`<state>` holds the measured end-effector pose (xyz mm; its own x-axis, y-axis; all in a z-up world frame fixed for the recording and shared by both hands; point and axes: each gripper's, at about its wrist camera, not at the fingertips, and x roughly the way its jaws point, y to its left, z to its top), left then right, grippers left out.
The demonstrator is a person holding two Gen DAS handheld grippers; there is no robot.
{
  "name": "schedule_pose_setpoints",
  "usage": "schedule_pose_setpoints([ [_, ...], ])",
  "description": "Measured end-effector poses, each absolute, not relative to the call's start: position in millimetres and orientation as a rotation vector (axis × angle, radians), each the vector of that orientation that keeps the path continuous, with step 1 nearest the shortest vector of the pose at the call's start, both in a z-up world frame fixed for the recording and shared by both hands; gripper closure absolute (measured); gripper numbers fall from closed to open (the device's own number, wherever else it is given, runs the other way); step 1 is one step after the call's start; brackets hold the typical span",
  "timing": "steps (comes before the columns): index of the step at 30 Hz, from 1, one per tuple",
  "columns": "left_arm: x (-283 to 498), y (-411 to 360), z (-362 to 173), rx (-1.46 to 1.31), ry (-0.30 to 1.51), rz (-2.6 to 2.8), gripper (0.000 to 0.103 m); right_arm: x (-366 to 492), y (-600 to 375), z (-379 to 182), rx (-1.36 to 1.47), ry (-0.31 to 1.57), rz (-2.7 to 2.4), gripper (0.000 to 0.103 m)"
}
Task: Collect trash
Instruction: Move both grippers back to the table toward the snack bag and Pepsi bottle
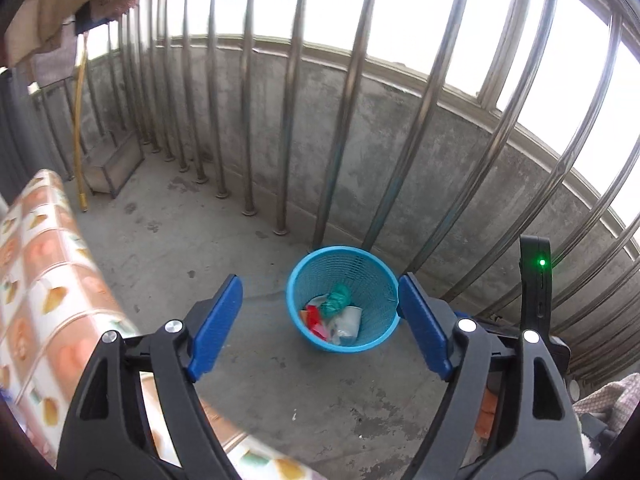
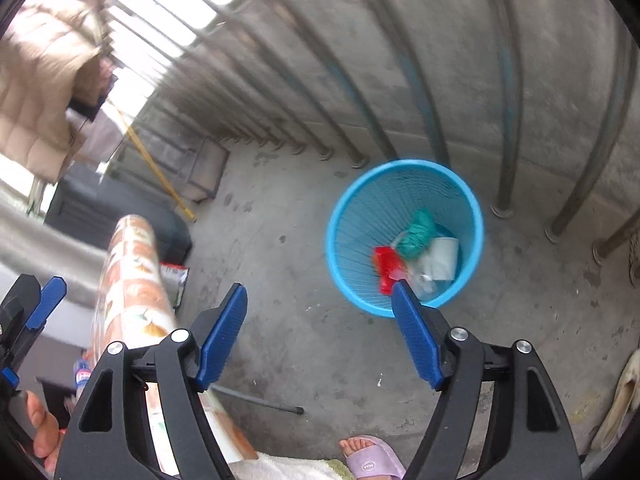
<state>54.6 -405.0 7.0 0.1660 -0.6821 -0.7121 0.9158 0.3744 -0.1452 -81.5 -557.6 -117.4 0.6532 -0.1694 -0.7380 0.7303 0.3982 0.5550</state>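
A blue mesh wastebasket (image 1: 316,280) stands on the concrete floor against the barred wall. Inside lie a green knotted bag (image 1: 338,298), a red wrapper (image 1: 314,316) and a white cup (image 1: 351,320). My left gripper (image 1: 320,280) hangs above and in front of it, open, with nothing between its blue pads. In the right wrist view the same wastebasket (image 2: 360,240) holds the green bag (image 2: 418,232), red wrapper (image 2: 386,266) and cup (image 2: 444,258). My right gripper (image 2: 319,287) is open and empty, its right pad overlapping the basket's near rim.
A table with a patterned oilcloth (image 1: 48,280) (image 2: 136,280) fills the left side. Steel bars (image 1: 348,120) and a low concrete wall close off the far side. A snack bag (image 2: 176,280) lies on the floor. A foot in a lilac slipper (image 2: 372,460) is near.
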Motion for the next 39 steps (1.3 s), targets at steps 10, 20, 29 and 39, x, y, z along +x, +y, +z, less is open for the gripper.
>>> schedule_pose_setpoints([
  [10,66,-211,72,0.218,0.536,-0.918,0.023,-22,-484,-32,0.832,0.631,-0.406,0.028],
  [20,72,-20,76,0.074,0.382,-0.541,0.021,42,-396,14,0.705,0.682,-0.190,0.028],
  [29,72,49,13,-0.011,0.531,-0.386,0.020,85,-323,36,0.621,0.741,-0.005,0.028],
  [39,93,41,-23,-0.049,0.608,-0.395,0.020,120,-275,15,0.668,0.851,0.169,0.028],
])
